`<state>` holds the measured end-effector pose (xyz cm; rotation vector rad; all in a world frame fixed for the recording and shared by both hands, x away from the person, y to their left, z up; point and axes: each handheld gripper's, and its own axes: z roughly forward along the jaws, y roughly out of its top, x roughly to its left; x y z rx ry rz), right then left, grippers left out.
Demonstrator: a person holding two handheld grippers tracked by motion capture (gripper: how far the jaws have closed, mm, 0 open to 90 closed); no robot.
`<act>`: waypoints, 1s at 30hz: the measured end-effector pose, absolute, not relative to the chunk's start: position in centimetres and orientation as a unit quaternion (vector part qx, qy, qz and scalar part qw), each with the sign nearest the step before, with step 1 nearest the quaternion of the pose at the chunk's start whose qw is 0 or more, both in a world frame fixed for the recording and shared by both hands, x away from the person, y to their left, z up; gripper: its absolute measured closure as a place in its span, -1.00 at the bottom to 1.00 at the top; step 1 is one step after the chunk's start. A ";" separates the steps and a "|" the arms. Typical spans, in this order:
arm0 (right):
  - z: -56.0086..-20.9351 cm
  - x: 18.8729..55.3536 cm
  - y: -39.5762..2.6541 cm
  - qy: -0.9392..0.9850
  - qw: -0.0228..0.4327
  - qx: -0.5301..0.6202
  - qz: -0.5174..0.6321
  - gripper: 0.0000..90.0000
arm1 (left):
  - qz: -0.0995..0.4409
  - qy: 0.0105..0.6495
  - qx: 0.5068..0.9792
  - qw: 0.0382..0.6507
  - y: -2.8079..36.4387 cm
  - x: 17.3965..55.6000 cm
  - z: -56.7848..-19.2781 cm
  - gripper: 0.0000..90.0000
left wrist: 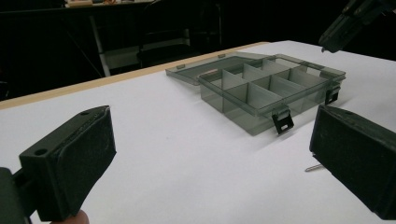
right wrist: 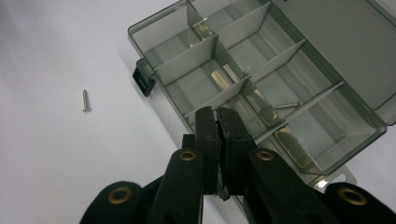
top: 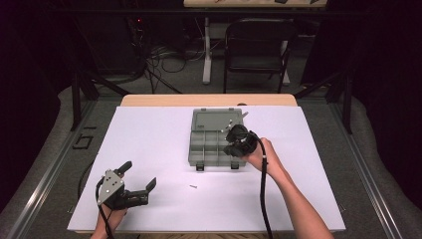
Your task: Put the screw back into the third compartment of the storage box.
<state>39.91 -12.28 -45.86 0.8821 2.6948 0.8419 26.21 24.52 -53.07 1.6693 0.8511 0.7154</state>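
White surface (top: 149,144) with open organizer box (top: 217,144) at twelve o'clock; right gripper (right wrist: 218,122), jaws closed, is held above it. One screw (top: 193,186) is left outside; left gripper (top: 141,183) is held wide.

Screw (top: 193,186) on table (top: 149,129) — before box (top: 215,144), mid-table.

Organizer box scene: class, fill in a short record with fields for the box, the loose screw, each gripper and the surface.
box: grey see-through organizer box, lid open and lying flat behind it
compartments: one holds a screw
loose screw: loose screw on the white table, in front of the box
left gripper: left gripper, jaws wide open, empty
right gripper: right gripper, jaws shut, above the box
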 end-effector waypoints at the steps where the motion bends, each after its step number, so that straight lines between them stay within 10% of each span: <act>1: -45.7 40.0 -12.3 0.908 0.090 0.298 0.280 0.95 | 0.302 0.358 0.701 0.538 24.5 26.2 -53.1 -1.00; 30: -44.6 43.8 -11.9 0.904 0.109 0.326 0.254 0.95 | 0.300 0.357 0.701 0.539 24.4 26.2 -53.1 -1.00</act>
